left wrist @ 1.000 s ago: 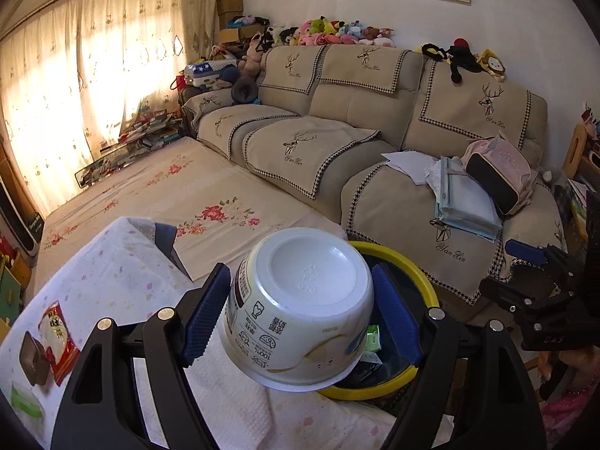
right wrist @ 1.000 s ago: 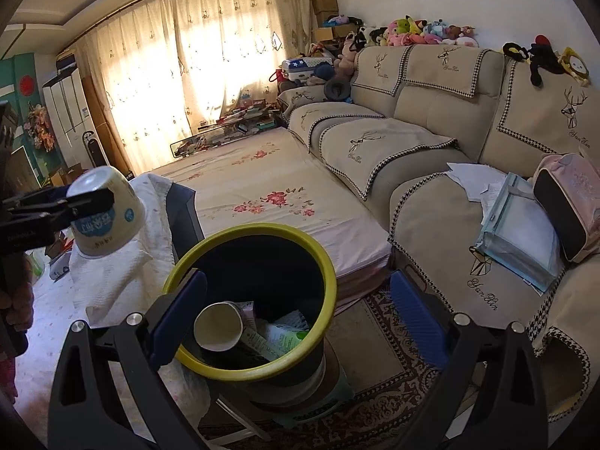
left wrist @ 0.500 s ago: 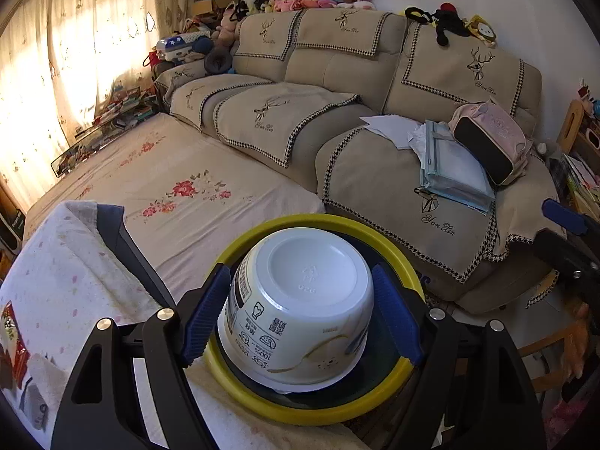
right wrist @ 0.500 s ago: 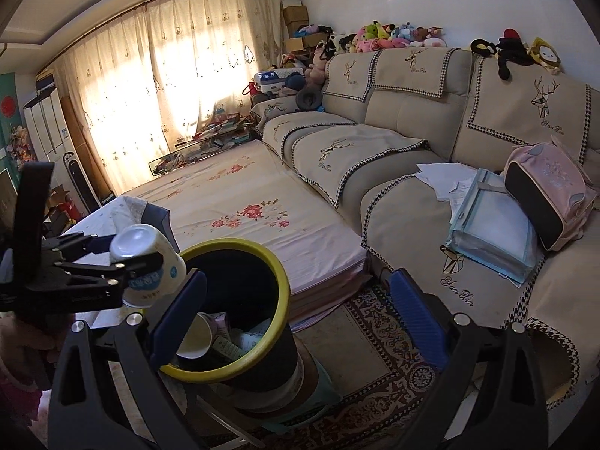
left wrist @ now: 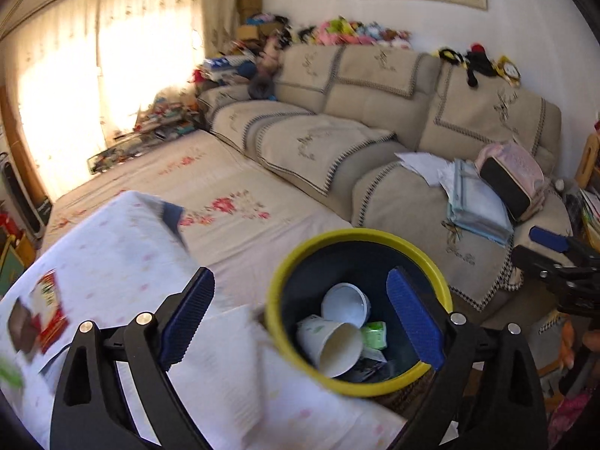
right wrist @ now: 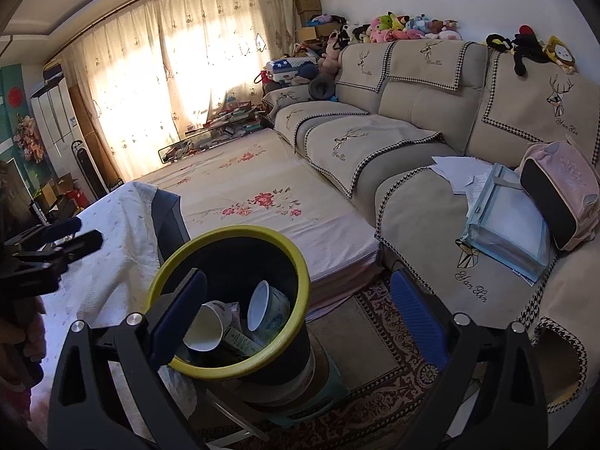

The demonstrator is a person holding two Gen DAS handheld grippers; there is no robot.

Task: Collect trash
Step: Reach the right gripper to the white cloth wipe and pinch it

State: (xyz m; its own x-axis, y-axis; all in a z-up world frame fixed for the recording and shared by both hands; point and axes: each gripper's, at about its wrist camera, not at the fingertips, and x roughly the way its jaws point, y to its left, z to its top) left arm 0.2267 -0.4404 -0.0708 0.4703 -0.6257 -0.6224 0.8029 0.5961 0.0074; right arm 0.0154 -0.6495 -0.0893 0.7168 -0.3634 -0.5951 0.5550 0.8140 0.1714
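A dark bin with a yellow rim (left wrist: pixel 360 234) (right wrist: pixel 228 232) stands beside the cloth-covered table. Inside lie a white noodle bowl (left wrist: pixel 345 302) (right wrist: pixel 268 305), a paper cup (left wrist: pixel 335 343) (right wrist: pixel 204 328) and a green packet (left wrist: pixel 375 335). My left gripper (left wrist: pixel 300 315) is open and empty just above the bin's near rim. My right gripper (right wrist: pixel 296 322) is open and empty, near the bin's right side. A red snack wrapper (left wrist: pixel 48 307) and a brown wrapper (left wrist: pixel 20 326) lie on the table at the left.
The table with a white floral cloth (left wrist: pixel 112 255) (right wrist: pixel 112 262) is left of the bin. A beige sofa (right wrist: pixel 431 131) with papers, a folder (right wrist: pixel 502 217) and a pink bag (right wrist: pixel 562 187) is at the right. A patterned rug (right wrist: pixel 378 352) lies below.
My left gripper opened and the white bowl dropped into the bin. The left gripper then drew back and tilted up. The right gripper stayed open near the bin.
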